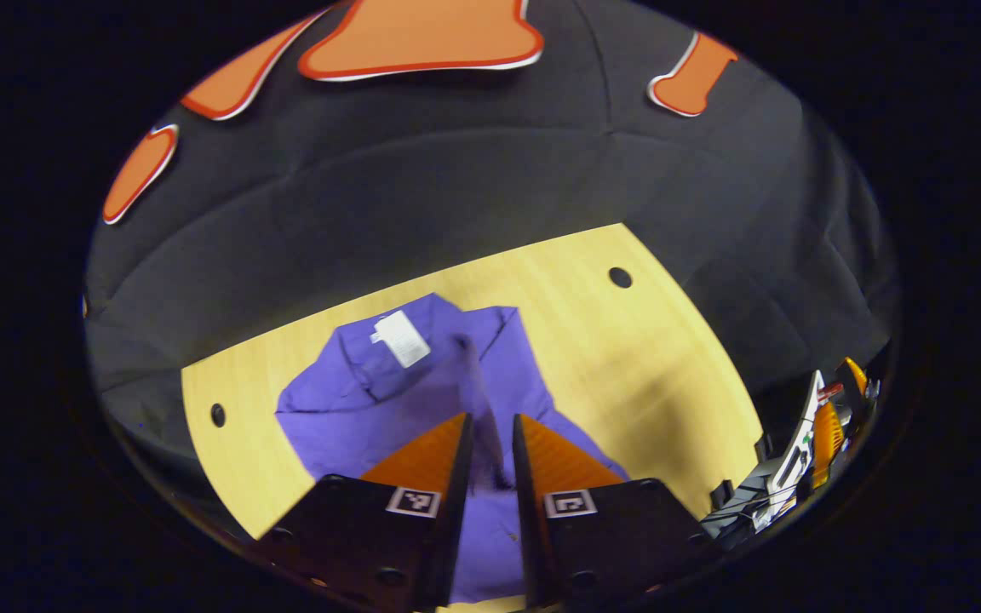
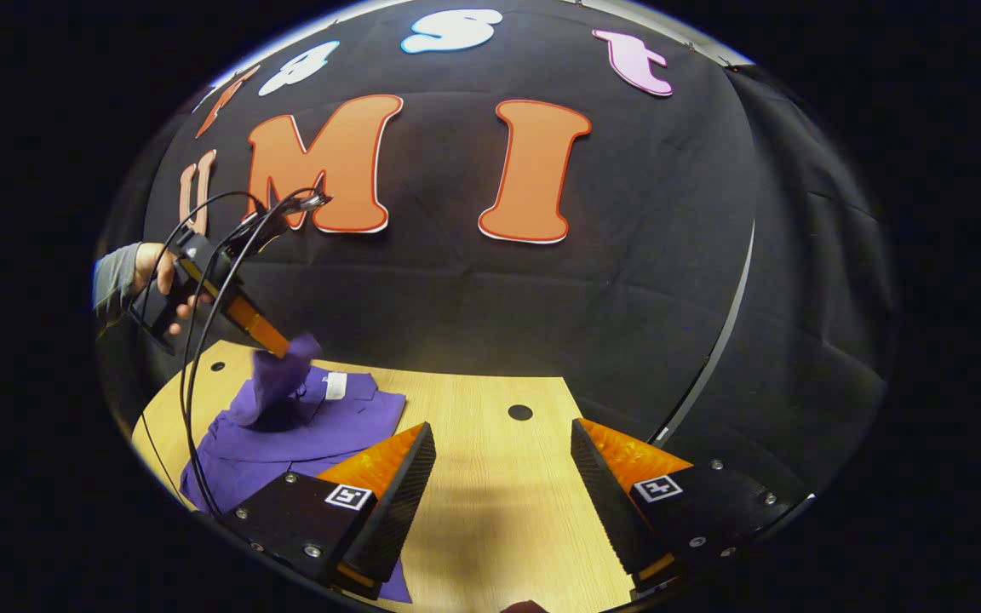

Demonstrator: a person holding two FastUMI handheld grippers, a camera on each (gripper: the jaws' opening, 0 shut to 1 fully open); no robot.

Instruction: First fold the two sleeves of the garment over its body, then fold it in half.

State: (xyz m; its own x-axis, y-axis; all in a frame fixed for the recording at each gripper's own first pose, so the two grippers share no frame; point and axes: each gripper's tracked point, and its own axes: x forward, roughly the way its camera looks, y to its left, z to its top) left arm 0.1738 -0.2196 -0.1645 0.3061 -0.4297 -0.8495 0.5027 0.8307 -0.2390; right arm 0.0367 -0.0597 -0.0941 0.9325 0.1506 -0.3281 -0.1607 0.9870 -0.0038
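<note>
A: Garment position?

B: The purple garment (image 2: 303,426) lies on the wooden table (image 2: 490,502), toward its left side in the right gripper view. In the left gripper view the garment (image 1: 346,409) is spread flat ahead of the fingers, with a white label (image 1: 402,338) face up near the collar.

A: Sleeve status?

B: One fold of purple cloth, apparently a sleeve (image 2: 278,379), is raised off the table above the body of the garment. The rest of the fabric lies flat under it.

A: Left gripper?

B: The left gripper (image 1: 489,426) has its fingers drawn narrow with a strip of the purple cloth clamped between them. In the right gripper view the same tool (image 2: 273,340) is seen farther off, tilted downward, with the lifted cloth hanging from its tip. A hand (image 2: 163,281) with a grey sleeve cuff holds its handle, and black cables (image 2: 201,340) loop from it.

A: Right gripper?

B: The right gripper (image 2: 503,447) has its fingers spread wide, holding nothing. It sits over bare table just beside the garment's right edge. Bare wood shows between the fingers.

A: Other items?

B: Round holes (image 2: 520,412) are set in the tabletop. Black cloth backs the table.
</note>
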